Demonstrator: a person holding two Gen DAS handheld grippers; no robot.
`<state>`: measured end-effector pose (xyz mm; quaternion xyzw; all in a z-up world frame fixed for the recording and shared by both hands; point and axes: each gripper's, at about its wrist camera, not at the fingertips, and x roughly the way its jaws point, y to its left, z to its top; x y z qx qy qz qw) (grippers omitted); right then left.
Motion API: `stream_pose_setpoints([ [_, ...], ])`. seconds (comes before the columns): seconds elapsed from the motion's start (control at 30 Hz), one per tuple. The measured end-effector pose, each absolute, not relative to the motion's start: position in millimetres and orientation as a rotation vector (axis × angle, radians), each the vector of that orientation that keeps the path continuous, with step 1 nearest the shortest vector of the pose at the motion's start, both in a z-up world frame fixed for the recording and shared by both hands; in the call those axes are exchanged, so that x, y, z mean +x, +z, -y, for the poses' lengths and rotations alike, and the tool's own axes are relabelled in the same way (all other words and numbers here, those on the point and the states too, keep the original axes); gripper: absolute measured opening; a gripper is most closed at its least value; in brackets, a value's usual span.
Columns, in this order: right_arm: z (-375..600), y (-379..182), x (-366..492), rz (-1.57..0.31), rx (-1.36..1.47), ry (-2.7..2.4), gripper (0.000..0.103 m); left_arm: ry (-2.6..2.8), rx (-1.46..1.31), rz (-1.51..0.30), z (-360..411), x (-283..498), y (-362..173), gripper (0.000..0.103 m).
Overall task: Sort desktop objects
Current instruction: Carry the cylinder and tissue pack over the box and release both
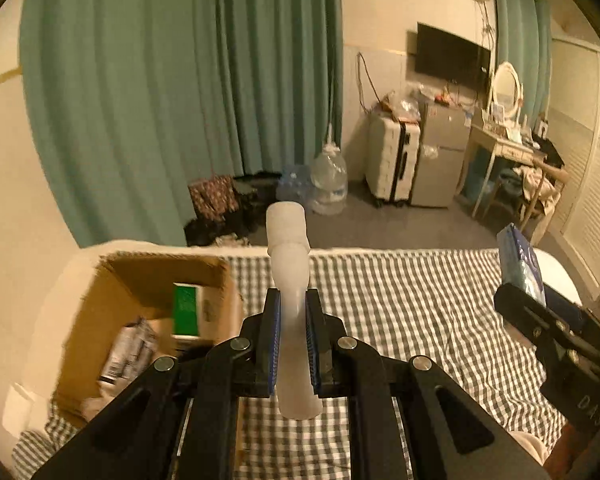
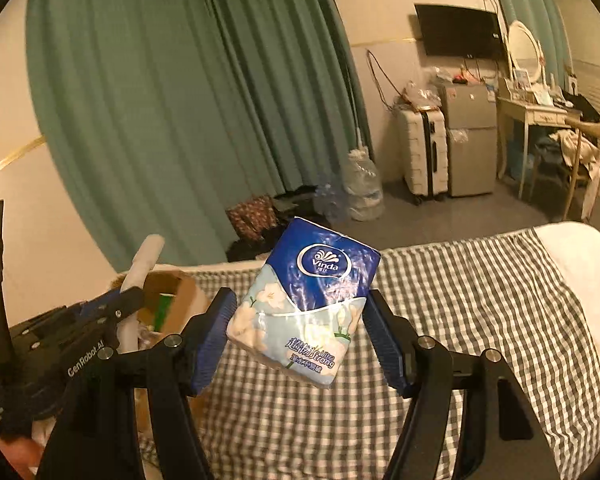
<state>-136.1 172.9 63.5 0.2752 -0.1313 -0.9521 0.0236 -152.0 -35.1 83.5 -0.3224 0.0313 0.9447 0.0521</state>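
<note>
My left gripper (image 1: 293, 300) is shut on a white translucent tube (image 1: 290, 272) with a wide cap and holds it upright above the checked bedspread (image 1: 400, 300), just right of a cardboard box (image 1: 148, 280). The left gripper and tube also show in the right wrist view (image 2: 140, 268). My right gripper (image 2: 300, 316) is shut on a blue Vinda tissue pack (image 2: 308, 300) and holds it tilted in the air over the bed. The pack (image 1: 520, 264) and the right gripper (image 1: 540, 320) show at the right edge of the left wrist view.
The open box (image 2: 180, 292) holds a green-and-white package (image 1: 186, 312) and a dark wrapper (image 1: 128, 352). Beyond the bed stand green curtains (image 1: 180, 100), water jugs (image 1: 328, 184), a white suitcase (image 1: 392, 164), a small fridge (image 1: 440, 156) and a dressing table (image 1: 504, 148).
</note>
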Motion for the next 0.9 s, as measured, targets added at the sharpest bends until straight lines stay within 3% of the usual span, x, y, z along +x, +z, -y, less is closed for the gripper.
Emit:
stream_pose_setpoints([
  [0.4,-79.3,101.8,-115.2,0.227,0.778,-2.801,0.065,2.967,-0.927,-0.06,115.5,-121.3,107.2,0.012],
  [0.9,21.7,39.2,-149.7,0.032,0.943,-2.562,0.065,3.039,-1.184,0.004,208.8,-147.1,43.9,0.012],
])
